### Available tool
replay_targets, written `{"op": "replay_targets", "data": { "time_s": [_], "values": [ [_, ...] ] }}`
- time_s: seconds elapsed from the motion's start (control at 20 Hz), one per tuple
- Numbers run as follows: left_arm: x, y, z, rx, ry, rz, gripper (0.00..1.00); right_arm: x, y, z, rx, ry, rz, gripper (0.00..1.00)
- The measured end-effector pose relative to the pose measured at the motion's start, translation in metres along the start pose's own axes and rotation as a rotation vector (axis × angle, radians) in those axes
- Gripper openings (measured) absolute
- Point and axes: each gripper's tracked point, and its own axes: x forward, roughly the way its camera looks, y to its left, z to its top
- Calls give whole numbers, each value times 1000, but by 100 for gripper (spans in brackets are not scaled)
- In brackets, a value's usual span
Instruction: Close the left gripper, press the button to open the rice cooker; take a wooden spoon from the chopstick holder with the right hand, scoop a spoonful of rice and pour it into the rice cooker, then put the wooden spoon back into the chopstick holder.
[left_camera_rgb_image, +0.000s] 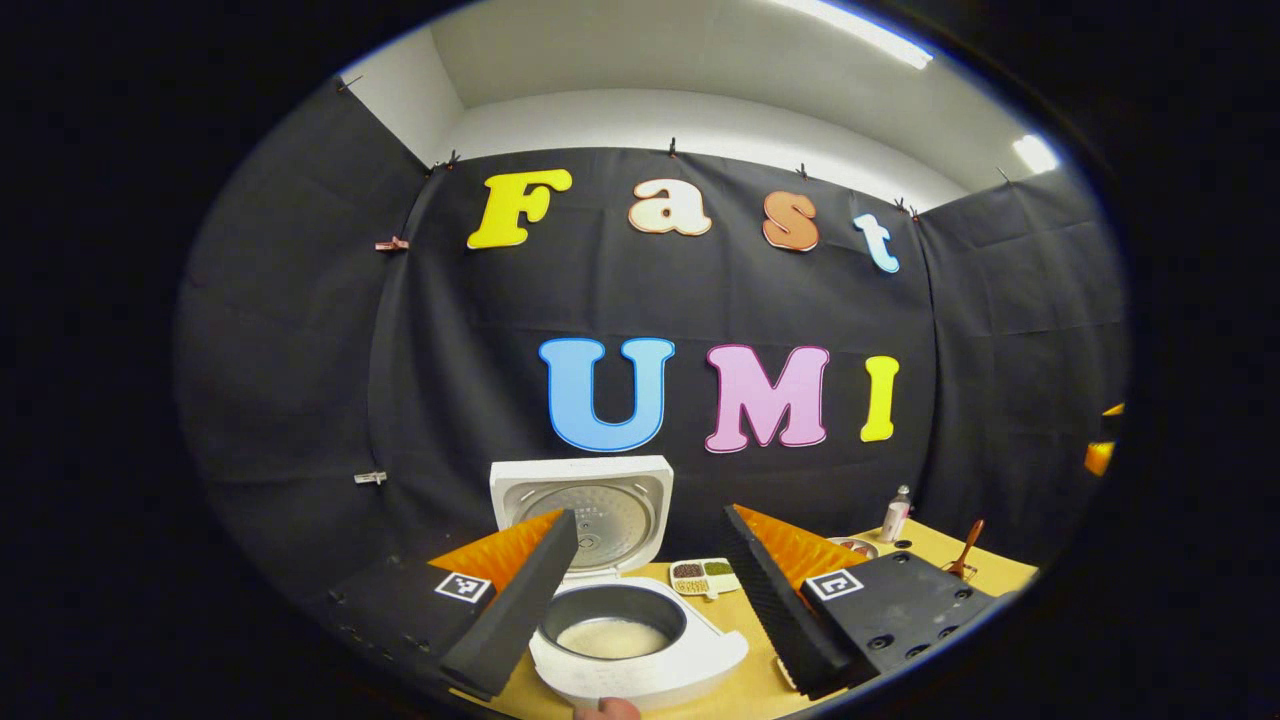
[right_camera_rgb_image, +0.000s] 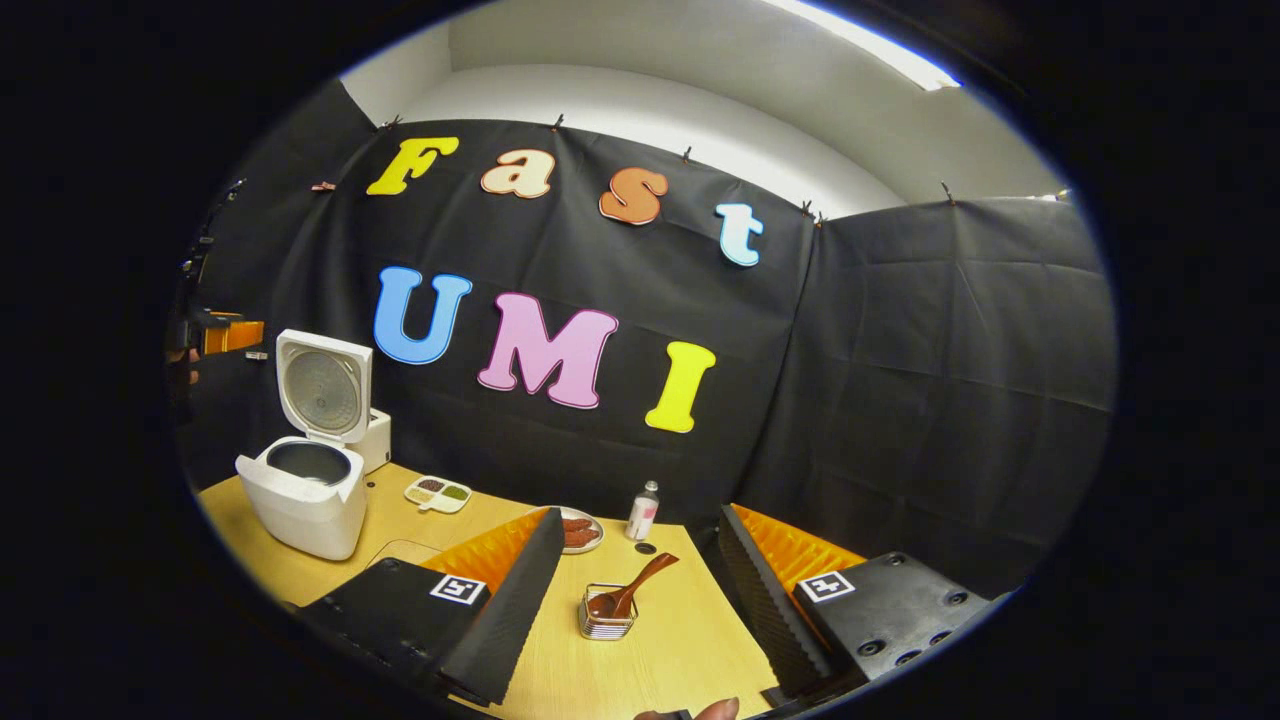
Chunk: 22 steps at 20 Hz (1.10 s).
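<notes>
Two hand-held grippers were raised over a light wooden table, each with its fingers spread wide apart and nothing between them. In the left gripper view, the left gripper was held level and pointed straight at the white rice cooker, which stood between its fingers just ahead. The cooker's lid stood upright and open, and pale rice lay in the bottom of the dark inner pot. A fingertip showed at the lower edge of this view, just in front of the cooker. Behind the cooker lay a small divided dish of grains, and further right stood a small bottle and the wooden spoon.

In the right gripper view, the right gripper hovered above the table, aimed at the wire chopstick holder between its fingers. The spoon rested inside the holder, bowl down, its handle leaning up to the right. A fingertip appeared at the bottom edge. Beyond the holder were a plate of food and the bottle. The open rice cooker stood well apart at the far left of the table, with the divided dish near it
</notes>
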Motion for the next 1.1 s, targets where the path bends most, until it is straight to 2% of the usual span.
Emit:
{"op": "replay_targets", "data": {
  "time_s": [0.2,0.4,0.55,0.75,0.95,1.1],
  "values": [
    [-42,-10,-4,-60,24,62,98,30,-19,-34,30,43,47,97],
    [-75,-17,-3,-14,45,164,96,71,-30,-75,119,90,110,98],
    [-93,-33,2,-14,45,209,97,108,-38,-112,162,136,160,98],
    [-110,-51,-5,-4,85,275,97,152,-35,-170,204,229,244,98],
    [-124,-68,-9,-2,106,346,97,186,-24,-233,240,345,323,93],
    [-137,-74,-13,1,125,406,97,207,-16,-273,282,427,350,89]
  ]
}}
